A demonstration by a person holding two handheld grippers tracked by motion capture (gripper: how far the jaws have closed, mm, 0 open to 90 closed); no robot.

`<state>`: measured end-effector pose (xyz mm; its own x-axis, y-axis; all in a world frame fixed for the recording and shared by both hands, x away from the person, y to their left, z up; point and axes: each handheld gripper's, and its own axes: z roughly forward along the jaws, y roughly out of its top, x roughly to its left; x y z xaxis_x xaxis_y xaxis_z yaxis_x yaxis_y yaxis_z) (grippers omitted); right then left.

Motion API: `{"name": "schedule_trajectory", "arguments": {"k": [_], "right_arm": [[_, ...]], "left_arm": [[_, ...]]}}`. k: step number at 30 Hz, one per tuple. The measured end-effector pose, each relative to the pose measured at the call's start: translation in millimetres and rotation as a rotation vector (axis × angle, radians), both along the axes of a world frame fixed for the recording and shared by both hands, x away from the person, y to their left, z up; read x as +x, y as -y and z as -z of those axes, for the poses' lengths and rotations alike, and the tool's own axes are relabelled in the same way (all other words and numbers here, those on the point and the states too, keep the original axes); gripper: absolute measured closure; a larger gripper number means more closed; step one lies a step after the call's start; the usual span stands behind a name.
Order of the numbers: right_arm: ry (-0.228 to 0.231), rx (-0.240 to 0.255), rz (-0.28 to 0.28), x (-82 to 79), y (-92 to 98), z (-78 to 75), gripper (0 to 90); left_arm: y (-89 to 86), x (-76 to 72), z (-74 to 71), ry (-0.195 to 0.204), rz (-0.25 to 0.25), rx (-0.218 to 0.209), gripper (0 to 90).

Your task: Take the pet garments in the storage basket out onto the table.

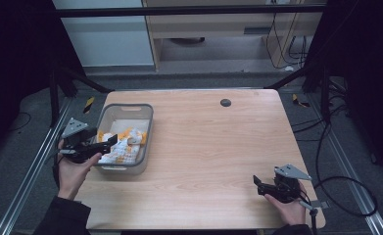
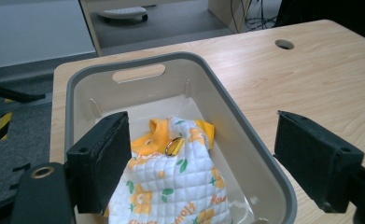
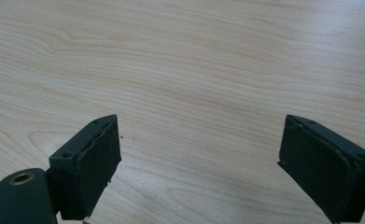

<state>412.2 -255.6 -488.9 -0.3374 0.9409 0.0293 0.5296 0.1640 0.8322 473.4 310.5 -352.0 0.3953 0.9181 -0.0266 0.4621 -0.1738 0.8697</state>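
A grey plastic bin stands on the left of the wooden table. Inside it lies a white quilted garment with orange and green print, and the left gripper view looks down on the same garment in the bin. My left gripper hangs over the bin's near left corner, jaws wide apart and holding nothing. My right gripper rests low near the table's front right, open over bare wood.
A small dark grommet hole sits near the table's far edge. Metal rails run along both sides of the table. Cables lie on the floor at the right.
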Motion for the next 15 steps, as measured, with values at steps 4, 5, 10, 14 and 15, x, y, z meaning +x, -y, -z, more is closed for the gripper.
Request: {"name": "schedule_trajectory", "arguments": {"k": [4,5,10,14,15], "right_arm": [[-0.005,0.001,0.0,0.2,-0.2,0.1,12.7],[-0.004,-0.001,-0.001,0.5,-0.1,0.4,12.8],[-0.004,0.0,-0.001,0.6,0.2,0.3,12.9],[-0.01,0.002,-0.004,0.7,0.1,0.3,13.0],[-0.016,0.007,-0.003,0.6,-0.5,0.2,13.0]], "left_arm": [[0.3,5.8,-0.7,-0.017,0.003,0.013,18.3],[-0.1,9.0,-0.2,-0.029,0.004,0.015,18.3],[-0.8,16.4,0.9,-0.054,0.002,0.028,18.3],[-0.6,23.8,0.9,-0.075,0.001,0.041,18.3],[-0.1,26.9,1.1,-0.085,0.006,0.045,18.2]]}}
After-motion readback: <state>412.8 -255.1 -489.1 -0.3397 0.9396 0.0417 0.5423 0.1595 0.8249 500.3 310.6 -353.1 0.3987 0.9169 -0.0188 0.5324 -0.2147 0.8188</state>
